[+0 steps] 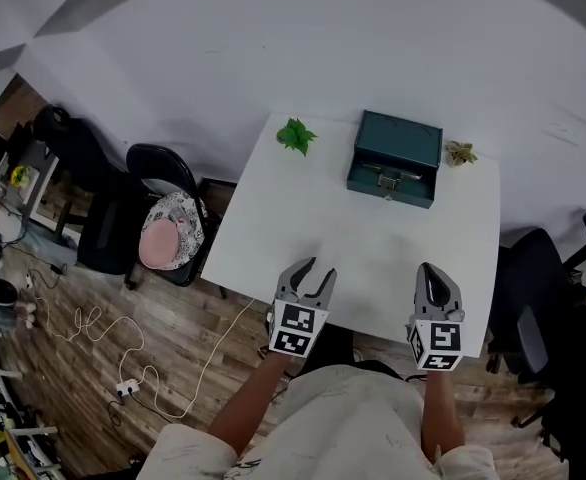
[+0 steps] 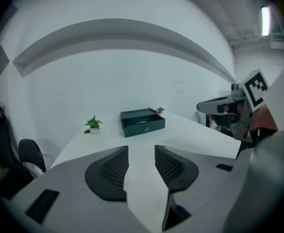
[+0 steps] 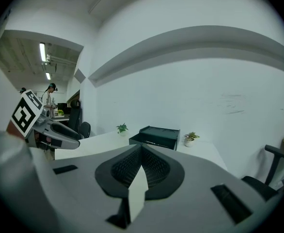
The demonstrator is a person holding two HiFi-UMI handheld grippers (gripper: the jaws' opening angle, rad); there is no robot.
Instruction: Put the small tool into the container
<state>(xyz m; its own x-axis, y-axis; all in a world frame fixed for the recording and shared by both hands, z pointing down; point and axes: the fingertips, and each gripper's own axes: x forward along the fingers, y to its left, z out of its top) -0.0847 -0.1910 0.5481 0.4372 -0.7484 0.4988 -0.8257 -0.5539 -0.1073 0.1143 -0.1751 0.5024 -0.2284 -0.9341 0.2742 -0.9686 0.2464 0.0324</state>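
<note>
Wood floor (image 1: 93,368) and a black office chair (image 1: 163,183) lie left of my white table (image 1: 273,238). At its far edge, the dark green metal box (image 1: 395,158) stands between a leafy plant (image 1: 295,135) and a smaller plant (image 1: 461,153). My left gripper (image 1: 317,268) has its jaws apart and empty; the jaws of my right gripper (image 1: 428,268) are together.

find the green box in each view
Head view: box upper middle, right of centre.
Left gripper view: box near centre.
Right gripper view: box just below centre.
Landmark: green plant, left of the box in all three.
</note>
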